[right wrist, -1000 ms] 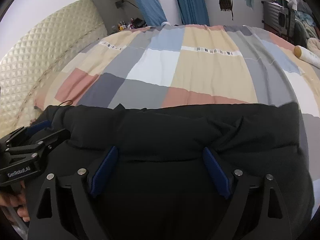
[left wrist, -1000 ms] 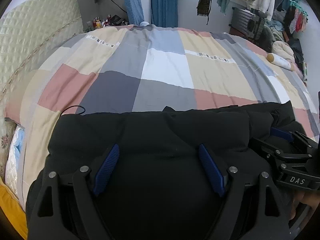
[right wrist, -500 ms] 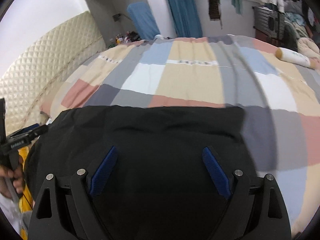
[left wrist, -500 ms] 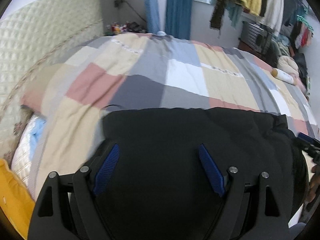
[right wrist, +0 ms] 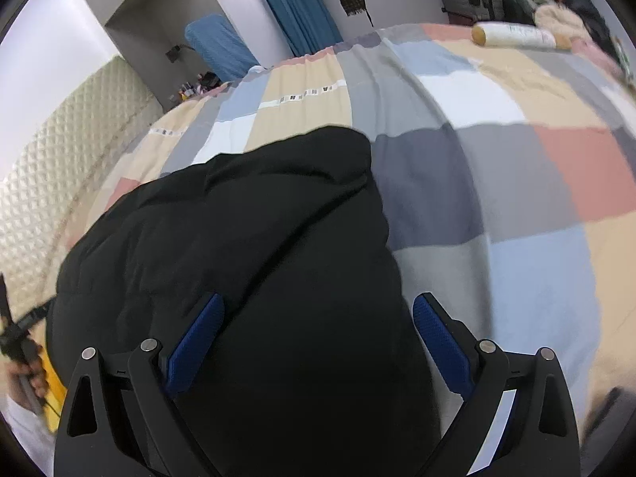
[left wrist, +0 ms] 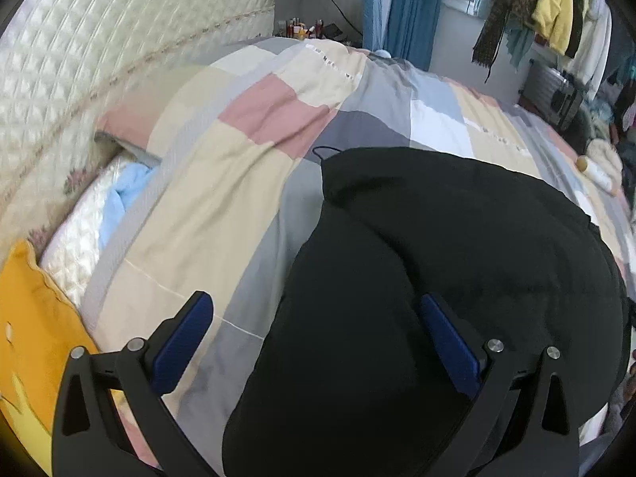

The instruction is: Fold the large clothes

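Observation:
A black padded jacket (left wrist: 457, 238) lies folded into a bulky block on the patchwork quilt (left wrist: 222, 206) of a bed. My left gripper (left wrist: 314, 302) hovers over the jacket's left edge, its jaws opening; the left pad is above quilt, the right pad above black fabric, neither pressing. In the right wrist view my right gripper (right wrist: 320, 300) straddles the right edge of the jacket (right wrist: 238, 238), jaws opening too; the right pad hangs over the quilt (right wrist: 516, 198). A hand (right wrist: 28, 369) with the left gripper's handle shows at the far left.
A quilted cream headboard (left wrist: 79, 59) runs along the left, with a yellow pillow (left wrist: 28, 318) and a white pillow (left wrist: 79, 230) below it. A white cylindrical bottle (right wrist: 512, 35) lies at the far bed edge. Hanging clothes (left wrist: 556, 20) and a blue curtain (left wrist: 413, 8) stand behind.
Both grippers have slid apart, the left to the jacket's left edge and the right to its right edge. Their jaws stand wider. The right gripper has left the left wrist view.

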Tool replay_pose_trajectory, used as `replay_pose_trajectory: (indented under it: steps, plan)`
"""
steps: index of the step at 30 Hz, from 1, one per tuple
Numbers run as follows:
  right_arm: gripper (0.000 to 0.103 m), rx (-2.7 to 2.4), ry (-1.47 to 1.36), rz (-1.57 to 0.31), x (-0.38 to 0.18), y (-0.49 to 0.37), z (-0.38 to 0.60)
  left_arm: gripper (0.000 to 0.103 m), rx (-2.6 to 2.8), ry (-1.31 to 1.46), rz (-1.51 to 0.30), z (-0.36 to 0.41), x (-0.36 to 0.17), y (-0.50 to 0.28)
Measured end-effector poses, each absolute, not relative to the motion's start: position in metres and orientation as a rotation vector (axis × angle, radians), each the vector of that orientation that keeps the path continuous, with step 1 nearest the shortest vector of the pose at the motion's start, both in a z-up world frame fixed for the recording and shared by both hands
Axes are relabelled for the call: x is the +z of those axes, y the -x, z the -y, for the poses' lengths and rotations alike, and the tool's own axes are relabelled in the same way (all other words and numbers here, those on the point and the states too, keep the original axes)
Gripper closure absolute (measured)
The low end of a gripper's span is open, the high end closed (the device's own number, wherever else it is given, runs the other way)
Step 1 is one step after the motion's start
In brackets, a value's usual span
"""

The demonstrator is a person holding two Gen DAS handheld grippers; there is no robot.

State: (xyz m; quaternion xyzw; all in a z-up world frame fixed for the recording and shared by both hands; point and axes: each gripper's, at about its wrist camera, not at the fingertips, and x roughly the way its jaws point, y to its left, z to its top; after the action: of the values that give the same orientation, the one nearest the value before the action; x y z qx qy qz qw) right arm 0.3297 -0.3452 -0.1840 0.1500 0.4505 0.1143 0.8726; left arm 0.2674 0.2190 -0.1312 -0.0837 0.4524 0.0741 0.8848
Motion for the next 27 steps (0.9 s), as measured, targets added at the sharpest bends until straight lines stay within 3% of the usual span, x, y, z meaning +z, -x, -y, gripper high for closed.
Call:
replay_pose_trajectory:
  steps: [8, 12, 14, 17, 19, 21, 23, 27]
  plan:
    - [0.009, 0.291, -0.298, -0.941, -0.196, -0.324, 0.341, 0.0, 0.096, 0.324, -0.878, -0.233, -0.161, -0.247]
    - [0.025, 0.347, -0.305, -0.937, -0.198, -0.32, 0.341, 0.002, 0.079, 0.385, -0.862, -0.238, -0.168, -0.243]
    - [0.033, 0.373, -0.287, -0.929, -0.194, -0.318, 0.337, 0.012, 0.053, 0.396, -0.859, -0.237, -0.167, -0.243]
    - [0.054, 0.401, -0.229, -0.907, -0.188, -0.311, 0.328, 0.023, 0.015, 0.407, -0.849, -0.236, -0.163, -0.24]
    - [0.079, 0.414, -0.191, -0.881, -0.181, -0.306, 0.322, 0.041, -0.021, 0.412, -0.834, -0.234, -0.159, -0.236]
    - [0.09, 0.409, -0.126, -0.845, -0.174, -0.3, 0.314, 0.058, -0.043, 0.409, -0.817, -0.233, -0.154, -0.232]
    - [0.094, 0.383, -0.064, -0.827, -0.17, -0.294, 0.308, 0.076, -0.058, 0.407, -0.788, -0.232, -0.146, -0.224]
    - [0.097, 0.341, -0.063, -0.78, -0.16, -0.286, 0.314, 0.088, -0.072, 0.428, -0.72, -0.235, -0.132, -0.207]
